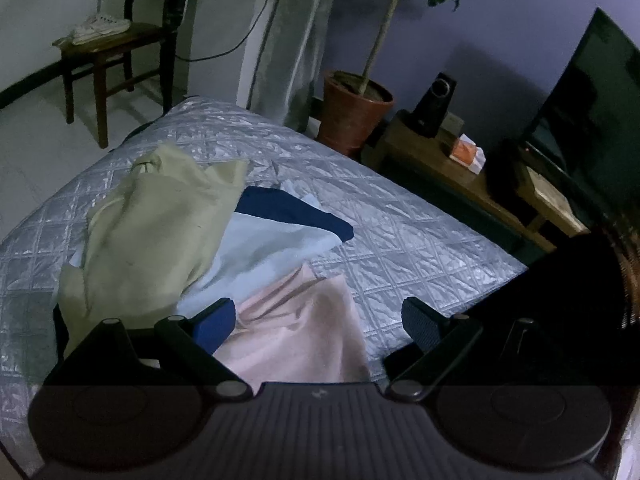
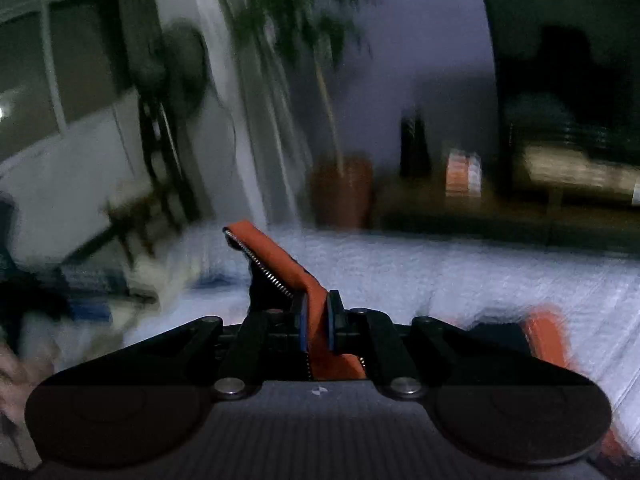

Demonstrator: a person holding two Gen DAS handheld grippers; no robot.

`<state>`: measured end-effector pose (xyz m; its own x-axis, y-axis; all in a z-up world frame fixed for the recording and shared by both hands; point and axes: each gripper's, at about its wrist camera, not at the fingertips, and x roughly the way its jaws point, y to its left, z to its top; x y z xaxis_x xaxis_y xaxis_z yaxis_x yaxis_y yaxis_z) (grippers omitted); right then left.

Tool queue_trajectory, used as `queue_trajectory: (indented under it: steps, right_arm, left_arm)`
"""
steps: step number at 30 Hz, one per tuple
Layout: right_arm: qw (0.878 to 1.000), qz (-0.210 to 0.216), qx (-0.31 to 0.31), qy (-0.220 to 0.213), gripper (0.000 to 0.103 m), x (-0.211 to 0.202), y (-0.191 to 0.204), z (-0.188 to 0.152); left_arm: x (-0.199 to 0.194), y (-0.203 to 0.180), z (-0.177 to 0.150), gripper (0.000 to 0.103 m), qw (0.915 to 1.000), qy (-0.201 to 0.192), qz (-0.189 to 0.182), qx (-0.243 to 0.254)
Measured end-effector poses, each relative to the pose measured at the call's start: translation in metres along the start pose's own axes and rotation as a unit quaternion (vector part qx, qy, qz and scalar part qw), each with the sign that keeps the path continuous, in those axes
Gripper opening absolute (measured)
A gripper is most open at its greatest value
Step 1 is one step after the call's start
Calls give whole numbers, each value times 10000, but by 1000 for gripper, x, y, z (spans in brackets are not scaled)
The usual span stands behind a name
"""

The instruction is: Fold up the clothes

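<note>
A pile of clothes lies on the silver quilted bed (image 1: 404,236): a pale yellow-green garment (image 1: 152,232), a light blue one (image 1: 272,248) with a navy piece (image 1: 292,212) behind it, and a pink one (image 1: 296,336) nearest to me. My left gripper (image 1: 320,320) hangs open over the pink garment, its fingers apart on either side of the cloth. In the blurred right wrist view my right gripper (image 2: 317,316) is shut on an orange garment with a zipper edge (image 2: 276,256), lifted above the bed. More orange cloth (image 2: 548,340) trails at the lower right.
Beyond the bed stand a wooden chair (image 1: 104,60) with white shoes, a potted plant (image 1: 354,108), and a low wooden table (image 1: 448,168) bearing a speaker (image 1: 436,100) and an orange box (image 1: 466,152). A dark screen (image 1: 592,108) is at the right.
</note>
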<state>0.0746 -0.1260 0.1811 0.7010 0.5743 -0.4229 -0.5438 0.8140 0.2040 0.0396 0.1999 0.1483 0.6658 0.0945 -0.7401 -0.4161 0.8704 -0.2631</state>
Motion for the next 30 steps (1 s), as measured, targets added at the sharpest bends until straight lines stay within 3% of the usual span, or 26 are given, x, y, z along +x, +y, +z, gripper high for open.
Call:
queue_trajectory:
  steps: [2,4,5,9,13,15,17,19,20,21,22,24,26,28,30]
  right_arm:
    - [9987,157,-38,-490,11,-31,10,21]
    - [9966,463,28,-681,11,-51,21,23]
    - [9969,576,-28,-534,12,-52,29,16]
    - [9922,1102,23,590,20,-27,60,-47]
    - [9690,1277,307,2091,23,2,95,-143]
    - [9651,1356,293,2219,23,-13,106,-164]
    - [9686,1069,546,2179,26,-40,93,-172]
    - [9750,400,547,2118,29,-69,65,-164]
    - [9759,-96,510,2118,40,-87,47,-159]
    - [9744,-589,484,2115,58,-104,28,-154]
    - [9698,-1040,583,2126,67,-119,10,-149]
    - [9562,-1825,1002,2057,72,-152,-30,-149]
    - [9376,-2180,1637,2160,73,-178,-64,-164]
    - [9297,-2101,1929,2331,73,-189,-79,-186]
    - [9319,-1973,1816,2441,72,-184,-83,-198]
  left_arm:
    - [-1,1,1,88,10000,-34,13,-85]
    - [-4,3,2,88,9998,-97,45,-169]
    - [-5,4,3,88,9997,-137,67,-213]
    - [-15,7,8,89,9987,-413,206,-215]
    - [-14,4,9,90,9989,-408,230,-97]
    - [-11,2,7,90,9993,-335,188,-35]
    - [-10,-1,5,90,9995,-284,148,24]
    - [-9,-4,3,90,9996,-261,116,88]
    - [-8,-6,2,90,9996,-250,103,124]
    - [-8,-8,1,90,9995,-240,89,160]
    - [-7,-10,-1,90,9995,-228,90,180]
    - [-6,-13,-4,90,9995,-203,90,210]
    - [-4,-18,-7,90,9995,-180,94,262]
    - [-3,-26,-11,90,9992,-160,88,355]
    - [-1,-34,-16,90,9988,-154,83,464]
